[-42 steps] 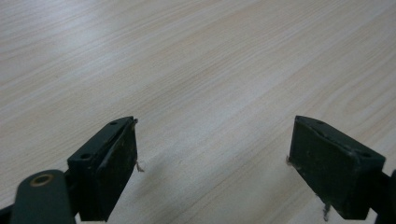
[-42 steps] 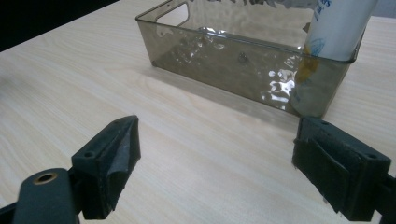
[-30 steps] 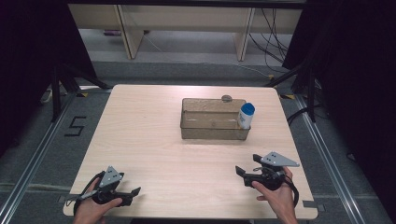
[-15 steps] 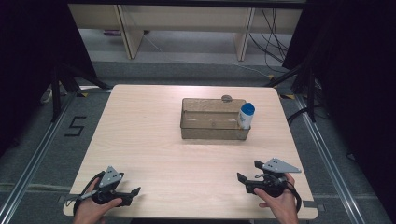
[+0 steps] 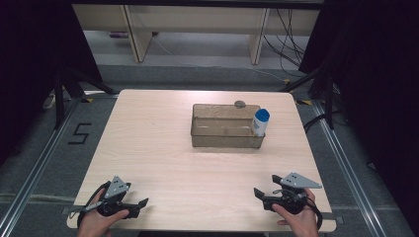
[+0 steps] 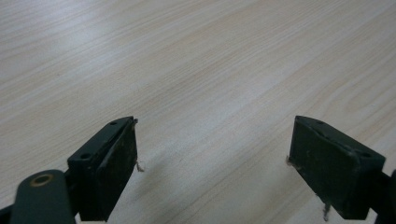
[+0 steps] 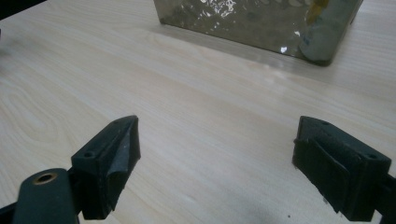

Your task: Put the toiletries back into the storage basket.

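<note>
Both grippers sit low at the near bench [image 5: 163, 148] edge, left gripper [image 5: 141, 203] and right gripper [image 5: 259, 192] jaws wide apart, empty. Bottle [image 5: 260, 122] stands in the clear box [image 5: 225, 132], well apart.

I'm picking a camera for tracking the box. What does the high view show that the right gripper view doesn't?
High view alone: the whole clear box, the blue-capped white bottle standing in its right end, a small round thing behind it, and both hands.
Right gripper view alone: the right gripper close up, jaws wide apart.
Both: the wooden table and the box's front wall.
</note>
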Tool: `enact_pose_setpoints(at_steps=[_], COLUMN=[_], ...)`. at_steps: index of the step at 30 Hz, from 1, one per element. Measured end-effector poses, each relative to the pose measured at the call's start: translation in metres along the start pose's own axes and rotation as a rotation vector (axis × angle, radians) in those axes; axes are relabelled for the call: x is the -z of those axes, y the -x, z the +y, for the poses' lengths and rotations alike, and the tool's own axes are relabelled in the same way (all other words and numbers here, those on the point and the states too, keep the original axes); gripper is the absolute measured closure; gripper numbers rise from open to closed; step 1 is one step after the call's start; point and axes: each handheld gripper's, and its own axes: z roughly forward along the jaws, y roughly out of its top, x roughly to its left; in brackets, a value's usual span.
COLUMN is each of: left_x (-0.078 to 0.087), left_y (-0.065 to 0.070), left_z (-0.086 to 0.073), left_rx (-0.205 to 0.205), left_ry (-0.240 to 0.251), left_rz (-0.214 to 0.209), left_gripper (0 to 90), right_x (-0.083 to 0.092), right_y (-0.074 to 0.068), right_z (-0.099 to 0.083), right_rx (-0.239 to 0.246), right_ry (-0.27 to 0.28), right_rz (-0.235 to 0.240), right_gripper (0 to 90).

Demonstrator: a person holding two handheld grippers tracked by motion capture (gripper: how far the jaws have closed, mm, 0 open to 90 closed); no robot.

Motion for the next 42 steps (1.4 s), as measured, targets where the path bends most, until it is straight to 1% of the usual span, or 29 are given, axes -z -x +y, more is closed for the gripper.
enact_pose_setpoints(at_steps=[1, 2, 3, 4, 5, 7, 8, 10, 11, 12, 13, 14, 15, 18, 19, 20, 22, 23, 25, 27, 28, 29, 31, 32, 33, 34, 35, 36, 42], left_x=[0.0, 0.0, 0.0, 0.0, 0.0, 0.0, 0.0, 0.0, 0.0, 0.0, 0.0, 0.0, -0.001, -0.001, -0.001, -0.001, 0.0, 0.0, 0.0, -0.001, -0.001, -0.001, 0.0, 0.0, -0.001, -0.001, 0.0, 0.0, 0.0], left_y=[0.0, 0.0, 0.0, 0.0, 0.0, 0.0, 0.0, 0.0, 0.0, 0.0, 0.0, 0.0, 0.001, 0.001, 0.001, 0.0, 0.0, 0.0, 0.0, 0.001, 0.001, 0.001, 0.0, 0.0, 0.001, 0.001, 0.001, 0.0, 0.001], left_z=[0.0, 0.0, 0.0, 0.0, 0.0, 0.0, 0.0, 0.0, 0.0, 0.0, 0.0, -0.001, -0.001, -0.001, -0.001, 0.0, 0.0, 0.0, 0.0, -0.001, -0.001, -0.001, 0.0, 0.0, -0.001, -0.001, 0.0, 0.0, 0.0], left_rx=[0.001, 0.0, 0.0, 0.0, -0.001, -0.001, 0.0, 0.0, -0.001, -0.012, -0.011, -0.009, 0.0, -0.003, 0.0, -0.011, -0.01, -0.002, -0.002, 0.009, 0.004, 0.005, 0.0, 0.002, 0.007, 0.007, 0.006, 0.004, 0.007], left_ry=[0.001, 0.0, 0.004, 0.004, 0.004, 0.003, 0.004, -0.004, -0.002, -0.011, -0.012, -0.003, 0.0, 0.002, 0.002, -0.004, -0.012, -0.01, -0.009, 0.002, -0.001, -0.001, -0.012, -0.011, 0.0, 0.0, -0.004, -0.001, 0.006], left_rz=[0.0, 0.0, 0.005, 0.005, 0.004, 0.004, 0.004, -0.002, 0.0, 0.0, -0.001, 0.006, 0.003, 0.004, 0.004, 0.006, -0.001, 0.002, 0.001, 0.005, 0.008, 0.009, 0.001, 0.002, 0.016, 0.016, 0.001, 0.003, 0.006], left_gripper=[14.8, 14.8, 14.8, 14.8, 14.8, 14.8, 14.8, 14.8, 14.8, 14.8, 14.8, 14.8, 14.8, 14.8, 14.8, 14.8, 14.8, 14.8, 14.8, 14.8, 14.8, 14.8, 14.8, 14.8, 14.8, 14.8, 14.8, 14.8, 14.8], right_x=[0.0, 0.001, 0.002, 0.002, 0.002, 0.003, 0.005, 0.006, 0.007, 0.008, 0.01, 0.01, 0.011, 0.013, 0.014, 0.015, 0.016, 0.016, 0.017, 0.018, 0.018, 0.018, 0.019, 0.019, 0.019, 0.019, 0.019, 0.02, 0.019], right_y=[0.003, 0.001, 0.002, 0.002, -0.001, 0.001, -0.002, -0.001, -0.003, -0.001, -0.001, -0.003, -0.001, -0.001, -0.003, -0.002, -0.004, -0.004, -0.005, -0.005, -0.007, -0.005, -0.007, -0.005, -0.004, -0.004, -0.006, -0.006, -0.003], right_z=[-0.001, -0.002, -0.005, -0.005, -0.006, -0.008, -0.01, -0.012, -0.013, -0.014, -0.015, -0.017, -0.017, -0.021, -0.022, -0.022, -0.024, -0.025, -0.025, -0.026, -0.027, -0.027, -0.028, -0.028, -0.028, -0.028, -0.029, -0.029, -0.029], right_rx=[0.043, 0.018, 0.038, 0.038, -0.004, 0.035, 0.0, 0.028, 0.0, 0.031, 0.031, -0.008, 0.028, 0.022, 0.008, 0.03, 0.026, 0.041, 0.023, 0.029, 0.009, 0.021, 0.006, 0.036, 0.039, 0.039, 0.013, 0.008, 0.024], right_ry=[0.008, -0.009, -0.01, -0.01, -0.016, -0.015, -0.027, -0.021, -0.017, -0.026, -0.025, -0.024, -0.032, -0.044, -0.05, -0.041, -0.056, -0.047, -0.059, -0.057, -0.058, -0.056, -0.059, -0.056, -0.055, -0.055, -0.063, -0.066, -0.063], right_rz=[-0.003, -0.002, 0.001, 0.001, 0.005, -0.003, -0.002, 0.001, 0.005, 0.01, -0.005, -0.001, -0.009, -0.002, -0.009, -0.01, -0.011, -0.011, -0.013, -0.011, -0.008, -0.002, -0.01, -0.017, -0.021, -0.021, -0.018, -0.015, -0.011], right_gripper=[15.8, 15.8, 15.8, 15.8, 15.8, 15.8, 15.8, 15.8, 15.8, 15.8, 15.8, 15.8, 15.8, 15.9, 15.9, 15.9, 15.9, 15.9, 15.9, 15.9, 16.0, 16.0, 15.9, 15.9, 15.9, 15.9, 15.9, 15.9, 15.9])
